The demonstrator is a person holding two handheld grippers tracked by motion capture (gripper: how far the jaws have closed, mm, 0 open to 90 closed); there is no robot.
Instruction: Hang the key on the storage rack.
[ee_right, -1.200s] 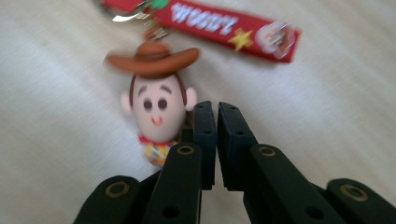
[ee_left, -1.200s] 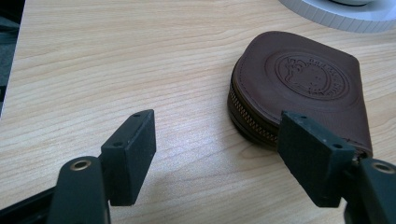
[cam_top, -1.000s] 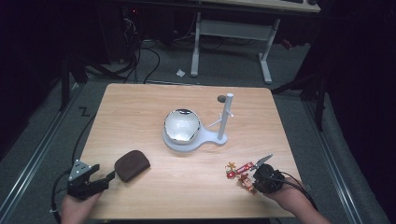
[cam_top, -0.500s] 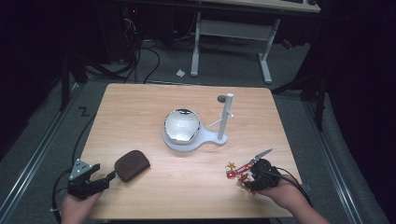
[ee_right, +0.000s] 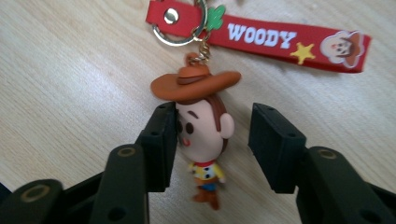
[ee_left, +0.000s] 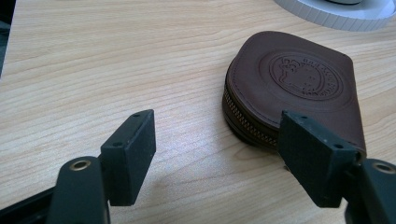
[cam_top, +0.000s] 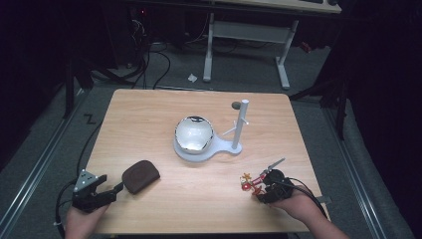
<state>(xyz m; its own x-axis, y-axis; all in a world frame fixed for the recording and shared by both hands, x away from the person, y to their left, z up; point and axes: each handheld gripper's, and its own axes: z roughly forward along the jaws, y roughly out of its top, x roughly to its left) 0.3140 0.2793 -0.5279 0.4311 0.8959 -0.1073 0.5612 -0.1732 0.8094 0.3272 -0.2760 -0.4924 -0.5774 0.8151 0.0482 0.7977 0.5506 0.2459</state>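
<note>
Your right hand-held gripper (ee_right: 212, 140) straddles the Woody figure (ee_right: 201, 135), jaws apart; its body runs along them. Left hand-held gripper (ee_left: 219, 154) open beside the pouch (ee_left: 294, 88).

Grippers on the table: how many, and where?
2. Left gripper at the near left, open beside the pouch; right gripper at the near right, open around the keychain.

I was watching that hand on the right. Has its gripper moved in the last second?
Yes. The right gripper has slid slightly left, toward the white stand, and now straddles the Woody keychain.
</note>
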